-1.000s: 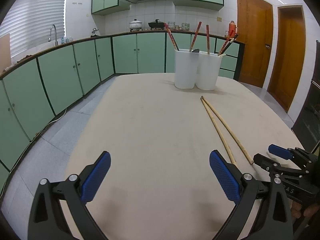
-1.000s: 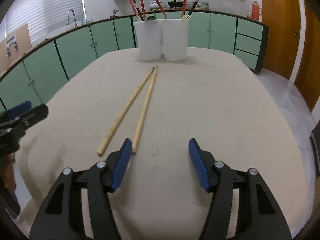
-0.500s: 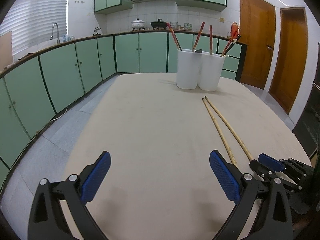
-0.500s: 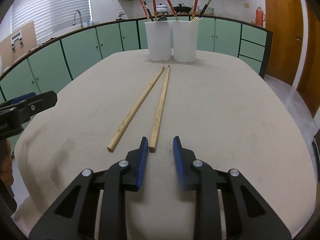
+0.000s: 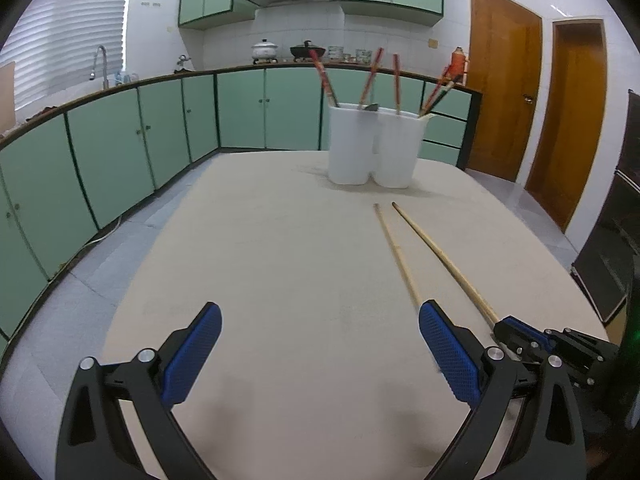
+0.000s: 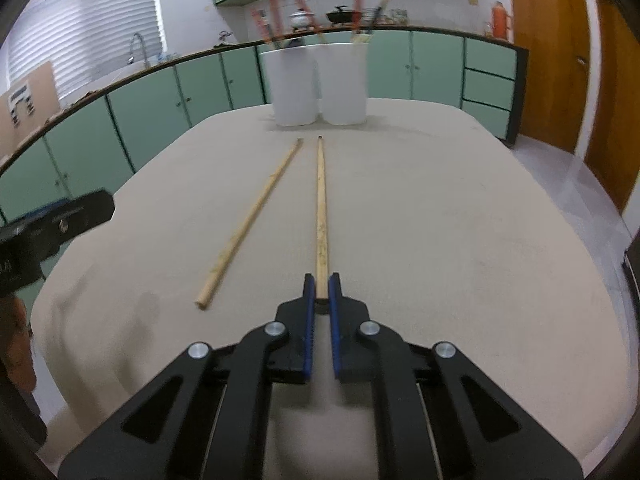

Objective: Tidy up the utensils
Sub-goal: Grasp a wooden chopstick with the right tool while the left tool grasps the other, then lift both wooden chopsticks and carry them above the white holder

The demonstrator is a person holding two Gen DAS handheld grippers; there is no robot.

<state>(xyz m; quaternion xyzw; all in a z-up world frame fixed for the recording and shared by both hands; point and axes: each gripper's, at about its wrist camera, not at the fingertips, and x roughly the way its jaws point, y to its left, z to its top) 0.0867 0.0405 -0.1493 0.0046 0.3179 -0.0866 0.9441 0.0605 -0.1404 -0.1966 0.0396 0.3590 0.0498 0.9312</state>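
Note:
Two long wooden chopsticks lie on the beige table. My right gripper [image 6: 321,286] is shut on the near end of the right chopstick [image 6: 321,204], which runs straight ahead toward two white holders [image 6: 320,84]. The left chopstick [image 6: 252,220] lies loose beside it. In the left wrist view both chopsticks [image 5: 400,256] [image 5: 444,260] lie right of centre, and the right gripper [image 5: 500,326] grips the outer one's end. My left gripper [image 5: 320,332] hangs open over bare table, holding nothing. The white holders [image 5: 374,144] hold several red-handled utensils.
The table [image 5: 280,240] ends near green cabinets [image 5: 100,152] on the left and back. Wooden doors [image 5: 504,80] stand at the right, and a dark appliance [image 5: 616,240] sits at the far right. A person's hand [image 6: 16,344] shows at the left edge of the right wrist view.
The right gripper's jaws went from wide apart to shut on the right chopstick's near end, after shifting so that chopstick lay between them. The left gripper stayed still and open.

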